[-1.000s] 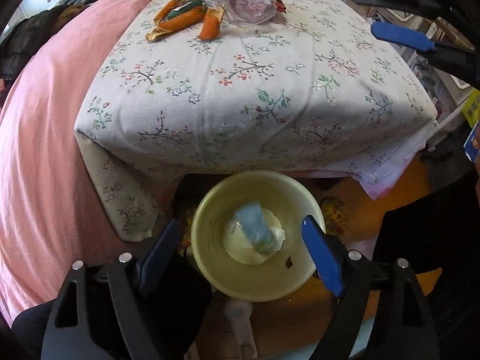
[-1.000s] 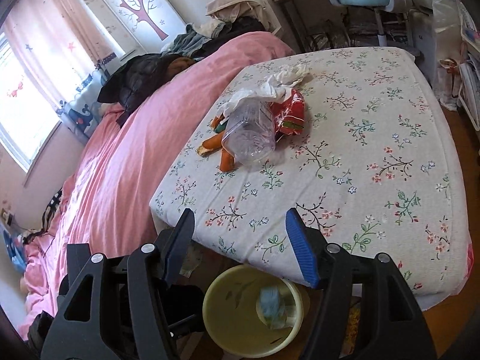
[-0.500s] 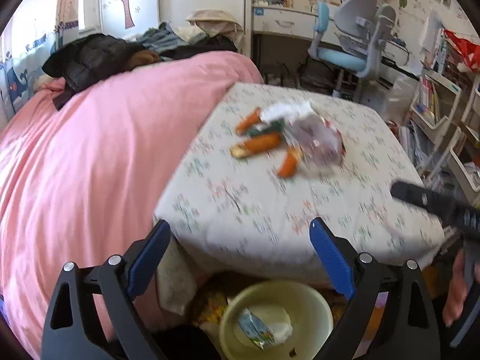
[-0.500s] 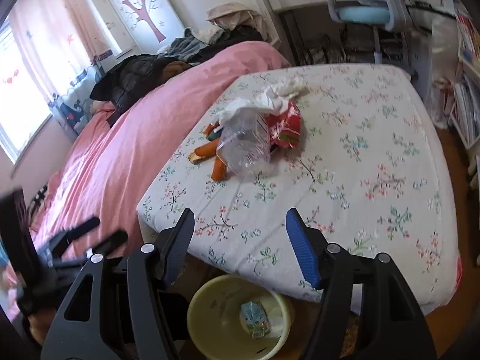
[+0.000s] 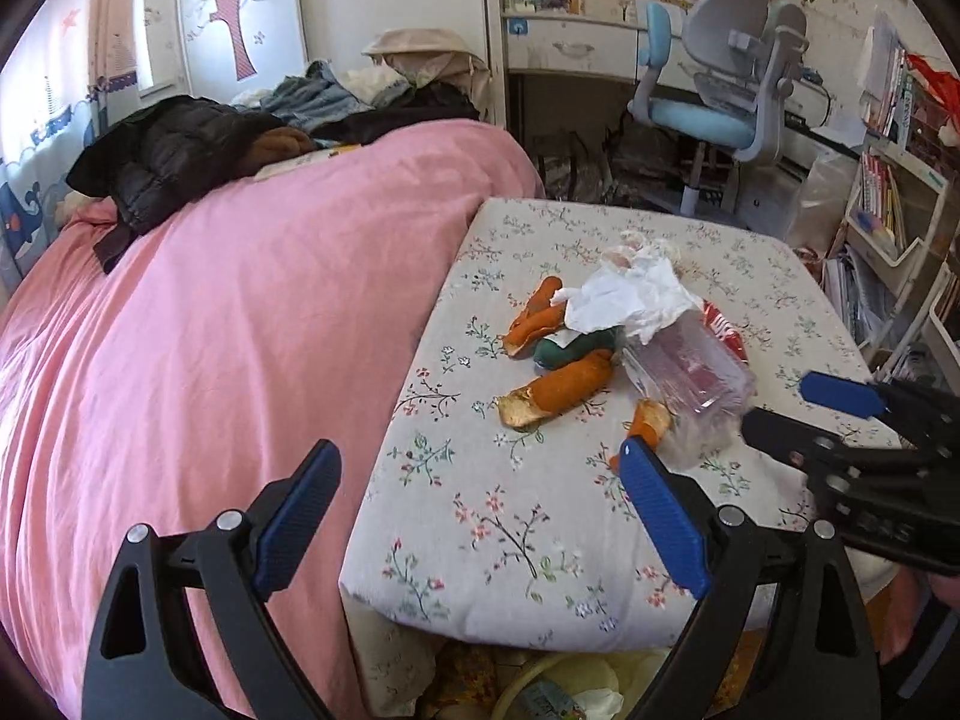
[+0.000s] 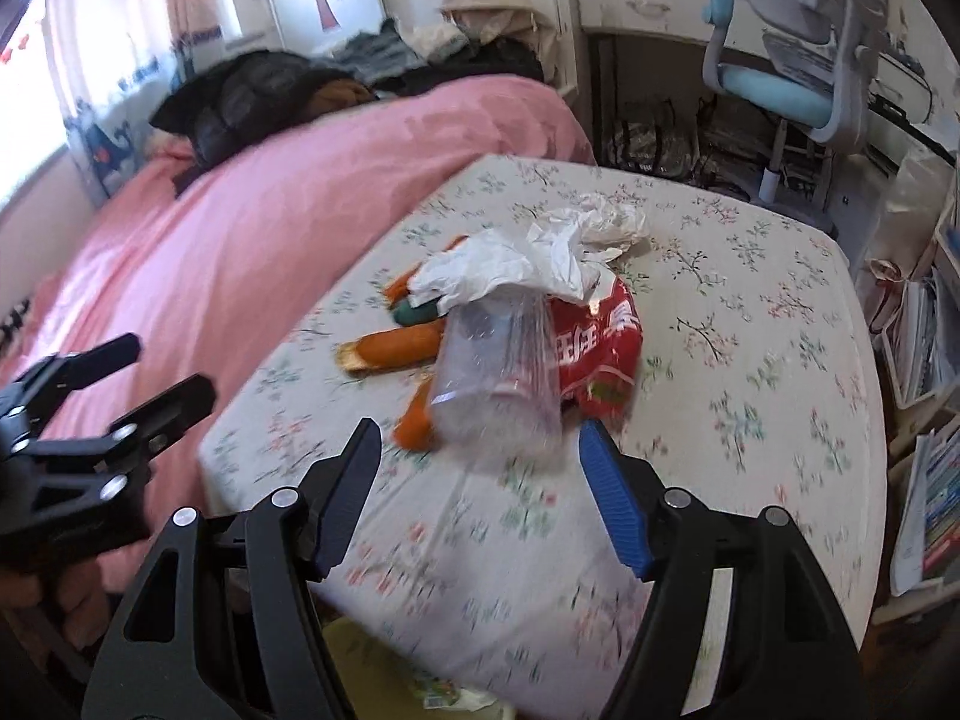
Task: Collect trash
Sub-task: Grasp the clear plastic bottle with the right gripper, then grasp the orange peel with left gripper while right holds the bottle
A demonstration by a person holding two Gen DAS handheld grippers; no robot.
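1. Trash lies in a loose heap on the floral sheet [image 5: 510, 516] near the bed's foot: a crumpled white paper [image 5: 630, 294] on top, orange wrappers [image 5: 564, 387] and a dark green one [image 5: 570, 348] beneath it, a clear plastic container [image 6: 498, 372] on its side, and a red snack bag [image 6: 600, 348] touching the container's far side.
2. Just beside the floral sheet, a pink duvet [image 5: 240, 330] covers the rest of the bed, with a black jacket [image 5: 174, 162] and other clothes piled at its far end.
3. Beyond the bed stand a desk and a blue-and-grey chair [image 5: 720, 96]; bookshelves [image 5: 888, 198] fill the right side, and a tree decal [image 5: 234, 6] marks the wall by the window.
4. Below the bed's edge, the rim of a yellow bin [image 5: 540, 684] shows, with a bit of wrapper inside.
5. Left gripper [image 5: 480, 516] hangs above the sheet's near corner, angled downward, its jaws spread wide after just opening, with nothing between them.
6. Right gripper [image 6: 480, 492] points down at the clear container, which sits just beyond its fingertips; its jaws have just been opening, stand partly apart, and grip nothing.
7. Each gripper appears at the edge of the other's view, well apart.
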